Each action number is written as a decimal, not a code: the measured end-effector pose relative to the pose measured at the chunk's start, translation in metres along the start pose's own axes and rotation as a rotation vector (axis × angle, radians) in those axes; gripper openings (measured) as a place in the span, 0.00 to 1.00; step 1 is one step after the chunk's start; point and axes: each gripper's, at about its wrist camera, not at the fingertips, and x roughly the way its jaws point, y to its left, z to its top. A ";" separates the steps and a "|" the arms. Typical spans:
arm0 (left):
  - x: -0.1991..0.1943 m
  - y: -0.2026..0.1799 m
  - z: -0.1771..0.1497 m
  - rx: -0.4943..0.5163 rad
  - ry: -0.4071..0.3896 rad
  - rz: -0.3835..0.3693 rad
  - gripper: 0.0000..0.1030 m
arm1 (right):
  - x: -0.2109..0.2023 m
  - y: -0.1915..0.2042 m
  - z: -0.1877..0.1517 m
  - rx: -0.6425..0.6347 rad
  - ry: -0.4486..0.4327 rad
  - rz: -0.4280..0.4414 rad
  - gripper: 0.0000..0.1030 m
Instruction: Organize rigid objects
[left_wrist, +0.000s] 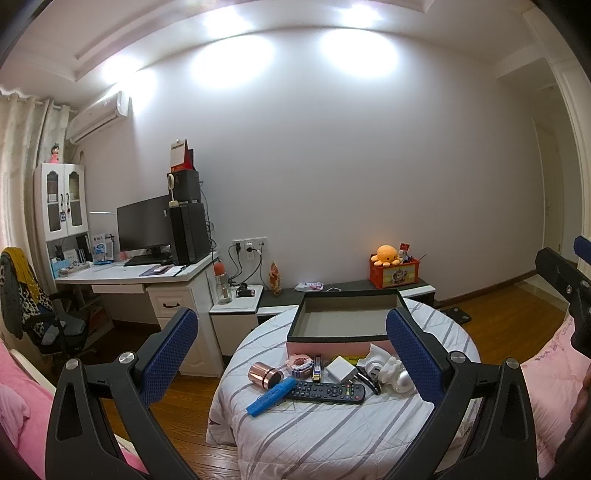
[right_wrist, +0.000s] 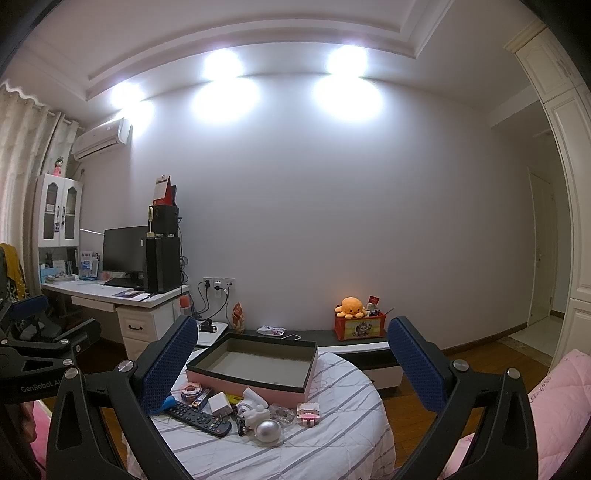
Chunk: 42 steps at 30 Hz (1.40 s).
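A pink open box (left_wrist: 343, 347) with a dark rim stands on a round table covered by a striped cloth (left_wrist: 325, 435); it also shows in the right wrist view (right_wrist: 255, 384). In front of it lie a black remote (left_wrist: 325, 392), a blue marker (left_wrist: 271, 397), a copper cylinder (left_wrist: 265, 373), a white charger (left_wrist: 340, 369) and a pearl ball (right_wrist: 268, 431). My left gripper (left_wrist: 299, 354) is open and empty, held back from the objects. My right gripper (right_wrist: 295, 360) is open and empty, above the table.
A desk with monitor and computer tower (left_wrist: 188, 232) stands left, an office chair (left_wrist: 44, 325) beside it. A low shelf holds an orange box with a plush octopus (left_wrist: 393, 267). Pink bedding (left_wrist: 554, 387) lies right. Wooden floor surrounds the table.
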 end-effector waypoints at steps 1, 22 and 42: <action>0.000 -0.001 0.000 0.002 0.002 0.001 1.00 | 0.000 0.000 0.000 0.001 0.001 0.000 1.00; 0.027 -0.005 -0.007 0.009 0.045 -0.004 1.00 | 0.017 -0.005 -0.009 0.009 0.042 0.002 1.00; 0.164 0.017 -0.071 0.031 0.359 0.048 1.00 | 0.132 -0.023 -0.072 0.051 0.300 0.024 1.00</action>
